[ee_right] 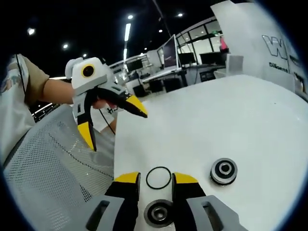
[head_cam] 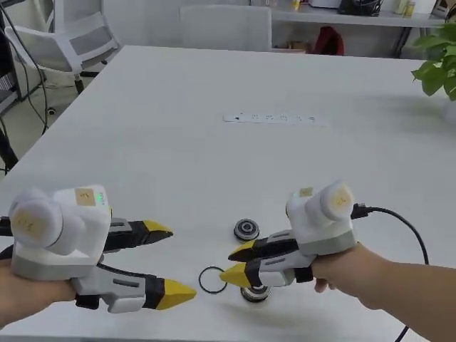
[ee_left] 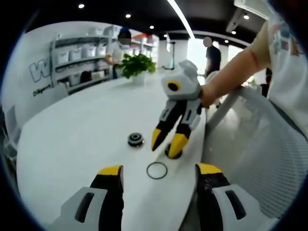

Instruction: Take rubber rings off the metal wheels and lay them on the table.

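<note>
Rubber ring (head_cam: 211, 279) lies on table (head_cam: 214, 128), lower centre; left gripper (head_cam: 178, 262) jaws wide apart, right gripper (head_cam: 229, 264) jaws narrowly apart above metal wheel (head_cam: 254, 293).

**Count of items on and around the workbench**

Two metal wheels are counted on the table (head_cam: 214, 142): one wheel (head_cam: 246, 229) farther out, the other wheel (head_cam: 255, 293) near the table's front edge. One rubber ring (head_cam: 211, 279) is seen lying free on the table top. Whether further rings are still fitted on the wheels cannot be told.

Two grippers are counted, the left gripper (head_cam: 178, 262) and the right gripper (head_cam: 228, 265), each with two yellow-tipped jaws.

One power strip (head_cam: 274, 118) is counted at mid-table, and one potted plant (head_cam: 438, 60) at the far right.

Two white chairs are counted, one chair (head_cam: 224, 27) at the far end and one chair (head_cam: 78, 35) at the left.
</note>
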A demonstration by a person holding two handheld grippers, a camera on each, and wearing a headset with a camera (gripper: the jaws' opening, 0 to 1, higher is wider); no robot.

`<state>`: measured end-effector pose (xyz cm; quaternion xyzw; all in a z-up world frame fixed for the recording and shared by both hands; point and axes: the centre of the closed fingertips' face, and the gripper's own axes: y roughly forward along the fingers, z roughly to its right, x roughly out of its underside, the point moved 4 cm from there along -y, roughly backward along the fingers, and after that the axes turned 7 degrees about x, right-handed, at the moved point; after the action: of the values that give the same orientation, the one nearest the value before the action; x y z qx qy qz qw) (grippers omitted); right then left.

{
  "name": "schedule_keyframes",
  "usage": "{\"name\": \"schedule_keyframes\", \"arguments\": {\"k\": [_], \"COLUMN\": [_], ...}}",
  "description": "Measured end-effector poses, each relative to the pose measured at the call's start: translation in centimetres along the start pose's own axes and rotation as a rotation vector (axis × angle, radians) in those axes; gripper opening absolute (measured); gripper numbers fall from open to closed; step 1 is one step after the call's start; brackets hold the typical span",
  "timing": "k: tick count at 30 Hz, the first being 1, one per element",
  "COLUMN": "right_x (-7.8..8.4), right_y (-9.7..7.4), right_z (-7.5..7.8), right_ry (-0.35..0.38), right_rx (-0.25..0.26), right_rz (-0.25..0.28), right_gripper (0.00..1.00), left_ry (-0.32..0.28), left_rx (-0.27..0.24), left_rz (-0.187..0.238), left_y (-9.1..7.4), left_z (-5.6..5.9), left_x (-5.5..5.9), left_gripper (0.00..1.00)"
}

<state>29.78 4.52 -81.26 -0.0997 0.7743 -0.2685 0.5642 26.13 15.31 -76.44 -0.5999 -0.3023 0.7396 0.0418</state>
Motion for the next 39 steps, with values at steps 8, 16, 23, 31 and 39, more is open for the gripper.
{"name": "schedule_keyframes", "arguments": {"k": [8, 16, 23, 31, 39], "right_x": [-0.6, -0.2, 0.2, 0.9, 2.3], "right_y": [-1.4, -3.0, -4.6, -5.9, -5.8], "right_z": [0.0, 0.3, 0.8, 0.9, 1.0], "right_ry": [-0.022, -0.070, -0.113, -0.154, -0.156], "right_rx": [-0.002, 0.003, 0.020, 0.021, 0.013], "right_rz": [0.032, 0.034, 0.031, 0.023, 0.001], "right_gripper": [0.30, 0.36, 0.40, 0.43, 0.39], "left_ry": [0.007, 0.020, 0.037, 0.050, 0.074], "left_rx": [0.011, 0.045, 0.068, 0.094, 0.118], "left_rz": [0.002, -0.010, -0.019, -0.031, -0.052], "left_y": [0.5, 1.6, 2.5, 3.7, 5.2], "left_z": [-0.3, 0.0, 0.2, 0.5, 0.5], "left_x": [-0.6, -1.1, -1.7, -2.2, -2.3], "left_gripper": [0.60, 0.60, 0.59, 0.59, 0.57]}}
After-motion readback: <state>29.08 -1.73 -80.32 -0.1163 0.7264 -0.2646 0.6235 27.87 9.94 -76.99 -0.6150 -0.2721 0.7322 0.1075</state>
